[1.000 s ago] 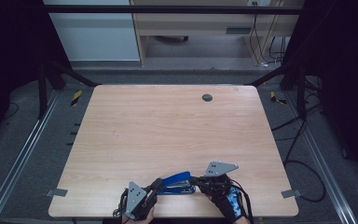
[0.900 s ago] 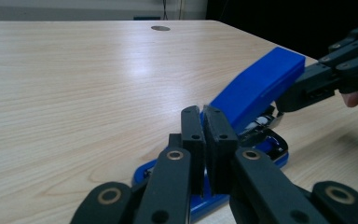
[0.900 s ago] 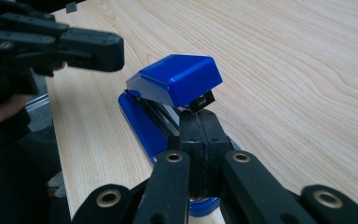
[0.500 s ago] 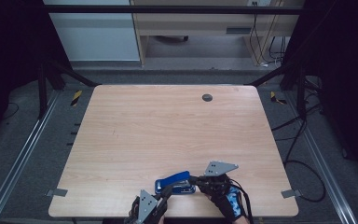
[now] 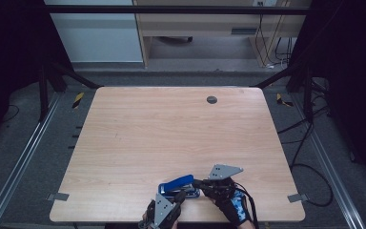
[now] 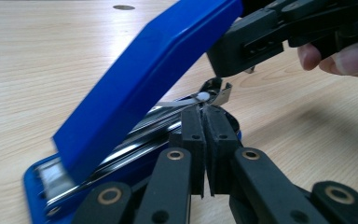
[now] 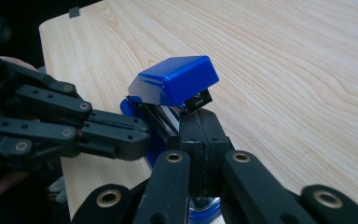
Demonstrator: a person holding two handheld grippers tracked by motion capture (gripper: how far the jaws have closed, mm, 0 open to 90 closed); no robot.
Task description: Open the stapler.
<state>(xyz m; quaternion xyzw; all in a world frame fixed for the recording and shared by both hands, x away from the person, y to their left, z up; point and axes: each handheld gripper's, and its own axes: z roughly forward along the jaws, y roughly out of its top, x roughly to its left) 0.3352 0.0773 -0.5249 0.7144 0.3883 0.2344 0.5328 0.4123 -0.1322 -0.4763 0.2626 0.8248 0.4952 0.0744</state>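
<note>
Two hand-held grippers are working on a blue plastic-and-metal stapler [image 5: 176,186] at the near edge of the light wooden table [image 5: 171,129].

The stapler is lying near the table's near edge, right of centre, its blue lid tilting up off the metal staple track. The left gripper [image 5: 178,196] is pressing in from the near side, jaws clenched together against the track. The right gripper [image 5: 196,183] is meeting the stapler's right end, jaws likewise clenched, seemingly pinching its rear metal part.
</note>
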